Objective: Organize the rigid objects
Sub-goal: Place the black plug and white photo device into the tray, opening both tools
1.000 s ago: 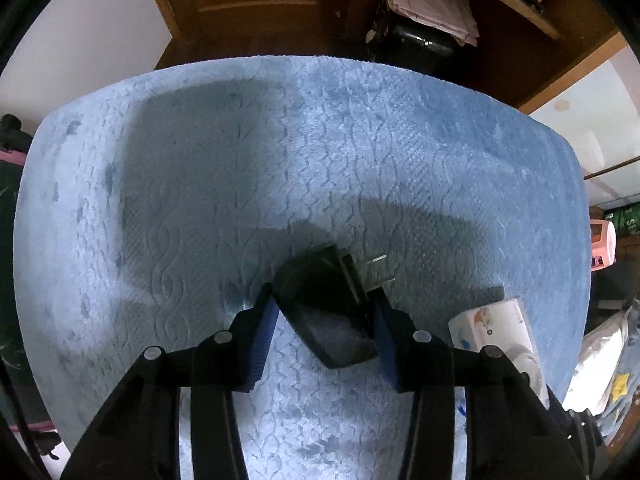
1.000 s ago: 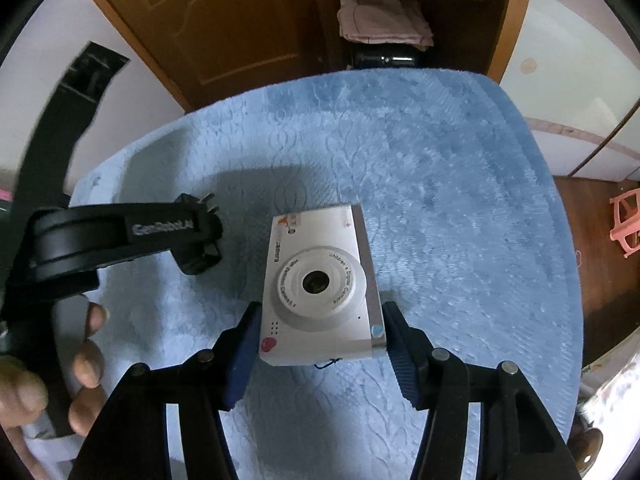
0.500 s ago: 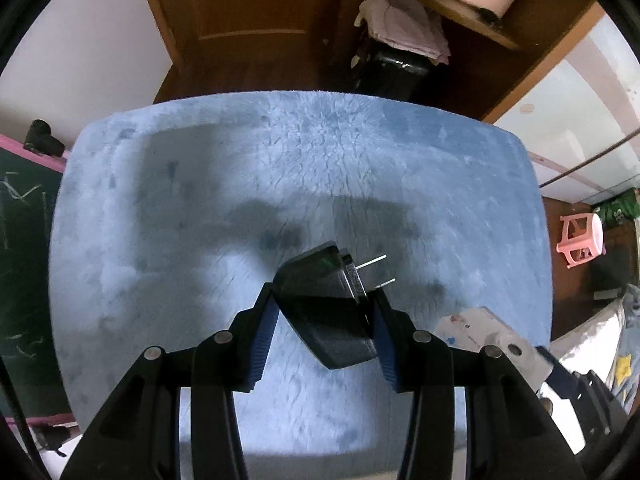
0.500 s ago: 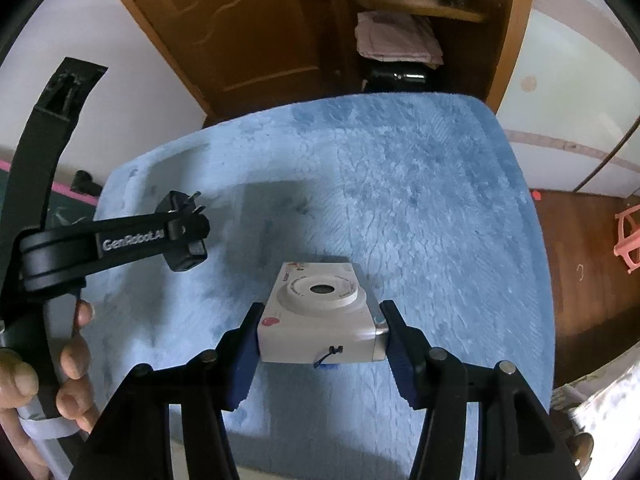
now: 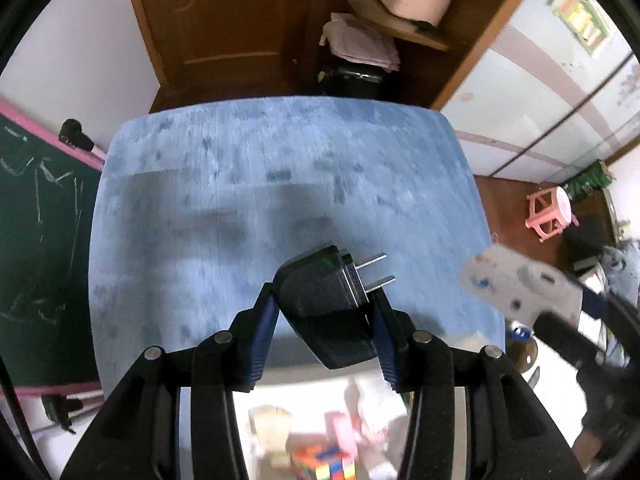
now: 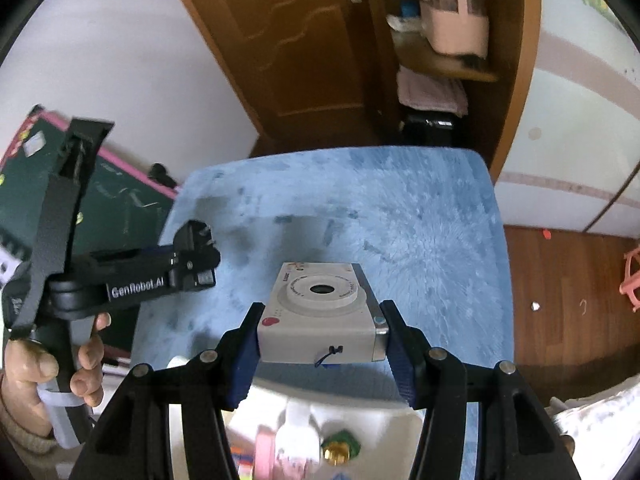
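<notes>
Left tongs (image 5: 324, 312) clamped on a black plug adapter (image 5: 326, 308), prongs pointing right, held in the air above the blue plush-covered surface (image 5: 280, 168). Right tongs (image 6: 320, 332) clamped on a white toy camera (image 6: 320, 312), lens up, also clear of the surface. Left hand (image 6: 48, 368) wraps the left handle.

Below the near edge, blurred: a white bin (image 6: 360, 420) holding a colour cube (image 5: 324, 464) and small pink and white items.

Surroundings: green chalkboard (image 5: 36, 240) at left, wooden door (image 5: 224, 20), shelf with folded cloth (image 5: 360, 44), pink stool (image 5: 550, 216) on the floor at right.
</notes>
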`<action>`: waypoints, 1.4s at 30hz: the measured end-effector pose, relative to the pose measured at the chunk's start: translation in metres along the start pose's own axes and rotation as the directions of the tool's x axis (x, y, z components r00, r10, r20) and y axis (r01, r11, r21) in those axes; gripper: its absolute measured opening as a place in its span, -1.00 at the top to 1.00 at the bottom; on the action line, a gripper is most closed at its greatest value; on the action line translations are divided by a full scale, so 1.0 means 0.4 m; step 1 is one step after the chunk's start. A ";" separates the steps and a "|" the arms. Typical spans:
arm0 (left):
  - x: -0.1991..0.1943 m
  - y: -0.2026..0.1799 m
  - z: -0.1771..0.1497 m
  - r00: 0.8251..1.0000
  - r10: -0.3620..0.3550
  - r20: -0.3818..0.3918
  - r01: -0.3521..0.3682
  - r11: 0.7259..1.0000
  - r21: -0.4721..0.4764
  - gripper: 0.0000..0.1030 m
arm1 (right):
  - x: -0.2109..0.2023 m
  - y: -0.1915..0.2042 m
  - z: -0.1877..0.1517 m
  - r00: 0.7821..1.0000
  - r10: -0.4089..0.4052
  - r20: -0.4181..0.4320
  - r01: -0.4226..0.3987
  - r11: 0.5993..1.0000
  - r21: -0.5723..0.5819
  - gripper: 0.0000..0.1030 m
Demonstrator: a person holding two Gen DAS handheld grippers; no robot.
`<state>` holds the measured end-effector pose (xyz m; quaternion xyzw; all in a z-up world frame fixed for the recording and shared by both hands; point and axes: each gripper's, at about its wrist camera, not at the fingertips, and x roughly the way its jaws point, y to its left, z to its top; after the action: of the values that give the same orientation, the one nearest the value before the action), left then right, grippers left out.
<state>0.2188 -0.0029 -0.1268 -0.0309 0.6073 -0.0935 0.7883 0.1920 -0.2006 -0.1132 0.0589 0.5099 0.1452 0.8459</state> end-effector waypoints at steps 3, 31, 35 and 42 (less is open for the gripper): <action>-0.036 -0.010 -0.064 1.000 -0.006 -0.002 0.006 1.000 0.004 0.07 | -0.054 0.010 -0.042 1.000 0.010 0.007 -0.010 1.000 -0.024 -0.11; 0.178 0.010 -0.380 0.991 0.109 -0.083 -0.115 0.991 -0.073 0.06 | 0.179 -0.058 -0.339 0.966 -0.127 -0.227 0.130 0.991 0.000 -0.11; 0.179 0.005 -0.380 0.991 0.111 -0.070 -0.116 0.991 -0.070 0.04 | 0.190 -0.055 -0.342 0.962 -0.124 -0.243 0.129 0.992 0.006 -0.11; 0.147 -0.002 -0.385 0.995 0.099 -0.019 -0.100 0.992 -0.078 -0.50 | 0.174 -0.032 -0.348 0.962 -0.125 -0.244 0.123 0.992 -0.024 -0.13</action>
<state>0.0848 -0.0048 -0.2227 -0.0312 0.6174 -0.0302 0.7854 0.1024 -0.1983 -0.2411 0.0047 0.6123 0.1003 0.7842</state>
